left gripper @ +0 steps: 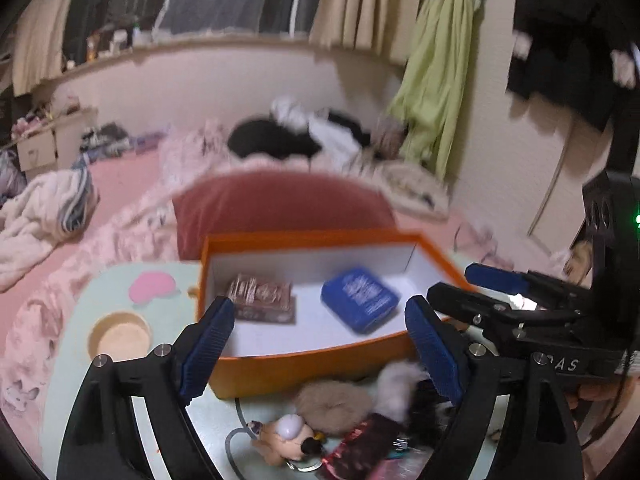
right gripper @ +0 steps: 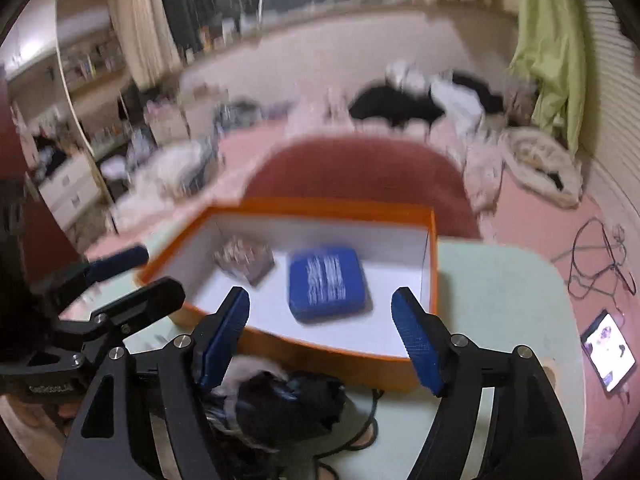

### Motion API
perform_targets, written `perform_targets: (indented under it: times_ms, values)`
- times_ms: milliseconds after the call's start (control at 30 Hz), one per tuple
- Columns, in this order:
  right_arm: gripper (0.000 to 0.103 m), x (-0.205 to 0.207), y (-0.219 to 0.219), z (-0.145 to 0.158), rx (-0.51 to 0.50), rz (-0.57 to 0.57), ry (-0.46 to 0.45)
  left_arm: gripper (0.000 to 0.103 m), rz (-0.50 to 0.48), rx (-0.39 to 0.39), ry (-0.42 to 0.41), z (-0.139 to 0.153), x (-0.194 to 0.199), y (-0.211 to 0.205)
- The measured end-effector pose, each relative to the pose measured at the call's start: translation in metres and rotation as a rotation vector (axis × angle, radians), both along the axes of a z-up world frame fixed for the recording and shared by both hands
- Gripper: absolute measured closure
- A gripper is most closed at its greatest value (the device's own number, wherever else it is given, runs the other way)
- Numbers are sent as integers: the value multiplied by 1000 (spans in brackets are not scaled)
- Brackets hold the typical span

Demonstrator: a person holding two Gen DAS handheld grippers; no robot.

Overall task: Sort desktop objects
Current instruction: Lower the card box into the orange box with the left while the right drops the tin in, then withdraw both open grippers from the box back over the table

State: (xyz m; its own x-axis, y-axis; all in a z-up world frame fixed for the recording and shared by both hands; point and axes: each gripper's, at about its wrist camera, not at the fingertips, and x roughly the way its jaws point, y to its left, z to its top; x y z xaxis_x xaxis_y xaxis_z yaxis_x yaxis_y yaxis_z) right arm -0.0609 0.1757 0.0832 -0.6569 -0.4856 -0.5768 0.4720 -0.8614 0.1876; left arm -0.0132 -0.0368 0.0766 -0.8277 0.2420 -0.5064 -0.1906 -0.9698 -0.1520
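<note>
Both grippers open and empty above the near edge of the orange box, two items already inside.

Left gripper (left gripper: 320, 346): jaws spread wide, nothing between the pads, hanging over the box's near wall. Right gripper (right gripper: 322, 340): same, jaws apart, nothing held, just beside the left one. Orange box (left gripper: 304, 364) sits on the pale green table (left gripper: 120, 280), white inside. In it: a blue case (left gripper: 359, 299) right of centre, lying flat, and a brown patterned pack (left gripper: 262, 298) to its left, the two apart. Unsorted pile on the table just in front of the box: tan fluffy scrunchie (left gripper: 330, 402), small doll figure (left gripper: 282, 436), white fluffy piece (left gripper: 396, 388), dark bundle (right gripper: 288, 404). Frames are motion-blurred, so the print on the case and the pack is unreadable.
</note>
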Motion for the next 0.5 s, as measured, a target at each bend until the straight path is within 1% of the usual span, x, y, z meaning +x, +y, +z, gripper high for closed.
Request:
perform_targets:
  times_ms: [33,67,100,133,200,267,333,400,467,500]
  values:
    - [29,8,2,7,-17,-3,32,14,2,9,8,5,7,-2]
    - [29,14,2,12,-24,-2,51,8,1,21,10,9,14,-3]
    - [29,24,3,18,-24,0,66,5,-4,42,-4,10,26,-5]
    - [29,31,3,21,-20,2,70,3,-7,53,-20,9,33,-7]
    - [28,51,3,20,2,10,49,3,-17,57,-76,-1,50,-9]
    - [28,66,4,11,27,12,24,3,-12,41,-131,-19,66,-10]
    - [28,80,2,-6,86,5,-22,3,15,0,-196,-40,75,-8]
    - [28,93,1,-21,132,-2,-57,3,31,-22,-259,-61,80,-9]
    - [28,104,1,-33,162,-4,-84,3,38,-30,-301,-75,82,-9]
    - [28,108,-1,-40,189,2,-96,2,53,-67,-281,-78,85,-6]
